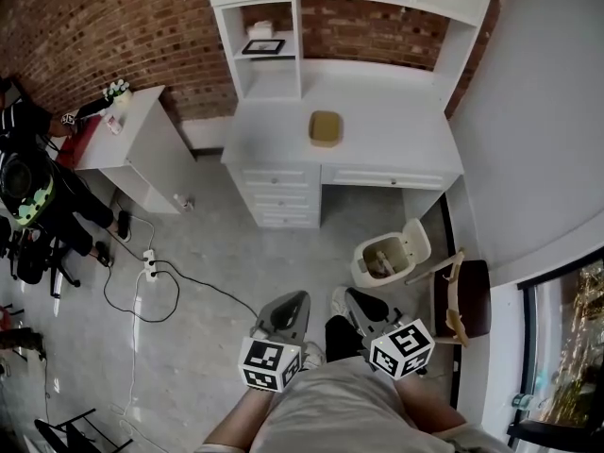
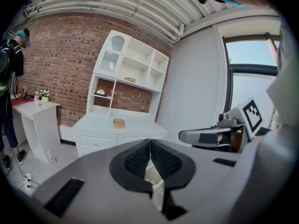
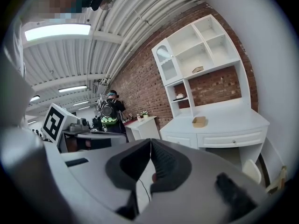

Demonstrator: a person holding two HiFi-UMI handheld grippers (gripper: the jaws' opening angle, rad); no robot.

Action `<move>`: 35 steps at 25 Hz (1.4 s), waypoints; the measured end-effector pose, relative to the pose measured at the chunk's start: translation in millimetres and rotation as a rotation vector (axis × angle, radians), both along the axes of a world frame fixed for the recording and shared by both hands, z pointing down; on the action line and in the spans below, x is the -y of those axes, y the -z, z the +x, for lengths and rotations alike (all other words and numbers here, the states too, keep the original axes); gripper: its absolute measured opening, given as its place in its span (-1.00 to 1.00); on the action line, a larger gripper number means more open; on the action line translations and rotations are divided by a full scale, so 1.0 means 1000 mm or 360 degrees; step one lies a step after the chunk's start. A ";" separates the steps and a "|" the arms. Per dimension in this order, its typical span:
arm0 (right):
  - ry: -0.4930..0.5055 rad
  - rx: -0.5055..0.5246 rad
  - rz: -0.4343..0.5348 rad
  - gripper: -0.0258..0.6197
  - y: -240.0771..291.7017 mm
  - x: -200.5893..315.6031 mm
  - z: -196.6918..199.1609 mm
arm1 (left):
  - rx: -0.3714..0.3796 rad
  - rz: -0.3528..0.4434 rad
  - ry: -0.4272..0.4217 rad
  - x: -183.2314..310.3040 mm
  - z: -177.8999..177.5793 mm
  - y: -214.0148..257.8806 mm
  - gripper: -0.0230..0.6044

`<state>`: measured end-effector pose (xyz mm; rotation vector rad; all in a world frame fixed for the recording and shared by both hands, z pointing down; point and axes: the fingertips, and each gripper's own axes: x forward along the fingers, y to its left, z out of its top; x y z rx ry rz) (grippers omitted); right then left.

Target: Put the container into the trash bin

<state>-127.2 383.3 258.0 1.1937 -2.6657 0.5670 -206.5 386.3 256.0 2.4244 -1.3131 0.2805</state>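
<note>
At the bottom centre of the head view, the left gripper (image 1: pixel 286 315) and the right gripper (image 1: pixel 363 311) hung side by side, each with its jaws pressed together on nothing. The tan container (image 1: pixel 326 127) sat on the white desk (image 1: pixel 401 144) at upper middle, well apart from the open-lidded trash bin (image 1: pixel 385 259) on the floor, lower right of it.
</note>
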 end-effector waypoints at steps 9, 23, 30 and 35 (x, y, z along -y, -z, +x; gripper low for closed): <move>0.0041 -0.0010 0.0007 -0.83 -0.011 0.080 0.001 | 0.0015 -0.0005 -0.0008 0.075 0.004 -0.011 -0.87; 0.0203 -0.0073 0.0018 -0.83 -0.006 0.289 0.019 | 0.0015 -0.0033 0.0091 0.274 0.023 -0.011 -0.87; 0.0251 -0.0072 0.0037 -0.83 0.002 0.366 0.041 | 0.0014 -0.0030 0.0138 0.349 0.044 -0.003 -0.87; 0.0258 -0.0060 0.0025 -0.84 0.000 0.400 0.060 | 0.0045 -0.0034 0.0148 0.378 0.061 -0.001 -0.87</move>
